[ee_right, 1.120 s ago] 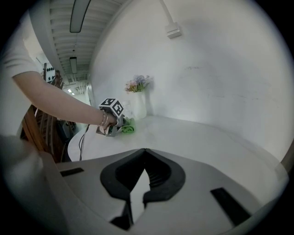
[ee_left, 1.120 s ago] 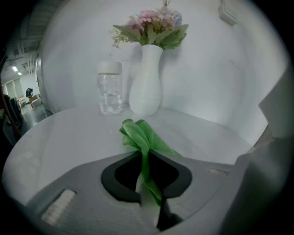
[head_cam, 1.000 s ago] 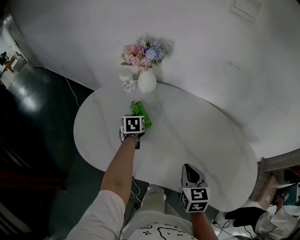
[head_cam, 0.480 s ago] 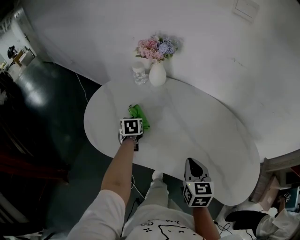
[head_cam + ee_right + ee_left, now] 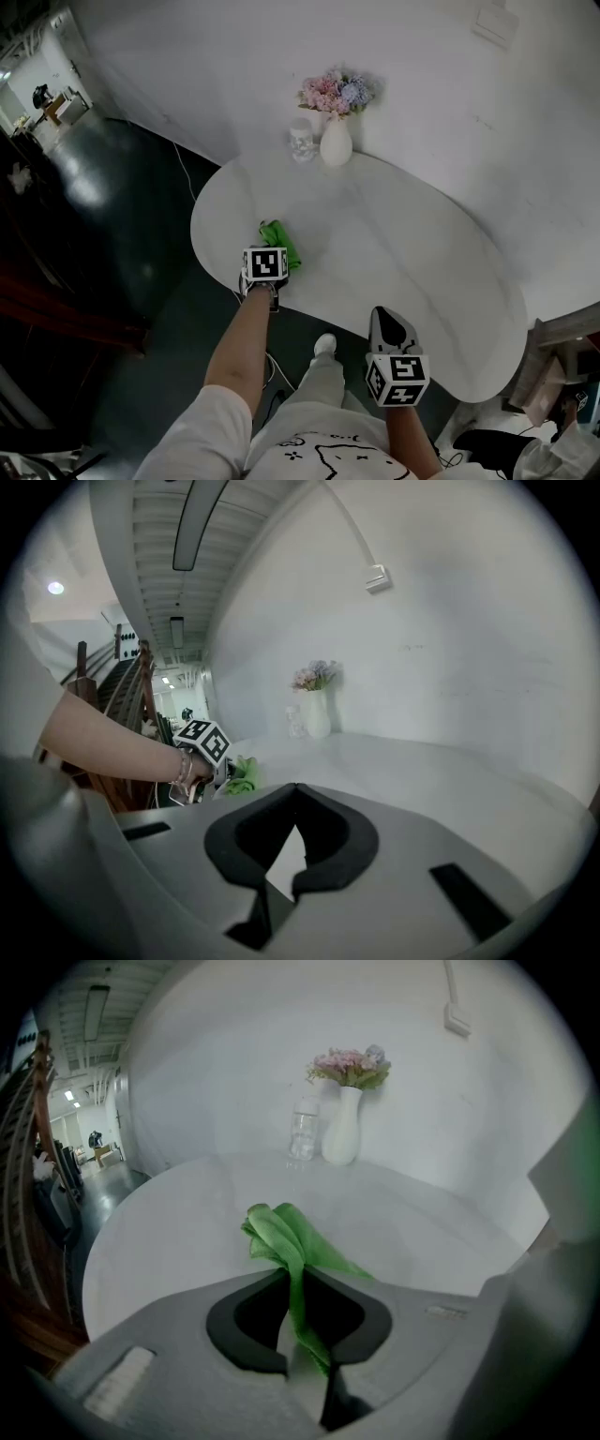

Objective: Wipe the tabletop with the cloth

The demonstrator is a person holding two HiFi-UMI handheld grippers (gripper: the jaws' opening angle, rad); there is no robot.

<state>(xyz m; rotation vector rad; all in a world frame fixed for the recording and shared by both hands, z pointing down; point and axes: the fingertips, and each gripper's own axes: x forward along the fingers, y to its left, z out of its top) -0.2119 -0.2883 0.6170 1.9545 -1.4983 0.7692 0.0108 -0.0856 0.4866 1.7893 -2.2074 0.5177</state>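
A crumpled green cloth (image 5: 280, 244) lies on the white oval tabletop (image 5: 394, 253) near its left front edge. My left gripper (image 5: 270, 268) is shut on the cloth (image 5: 287, 1237), whose strip runs back between the jaws while its bunched end rests on the table. My right gripper (image 5: 386, 334) hovers over the front edge of the table, shut with nothing between its jaws. In the right gripper view the left gripper (image 5: 221, 766) and the cloth (image 5: 242, 775) show at the left, far from the right gripper (image 5: 294, 825).
A white vase (image 5: 336, 145) with pink and blue flowers (image 5: 335, 92) and a clear glass jar (image 5: 301, 141) stand at the table's far edge against the white wall. Dark floor lies to the left. Cables trail under the table's front edge.
The left gripper has drawn the cloth back toward the front left edge of the table, away from the vase. The right gripper has stayed at the front edge.
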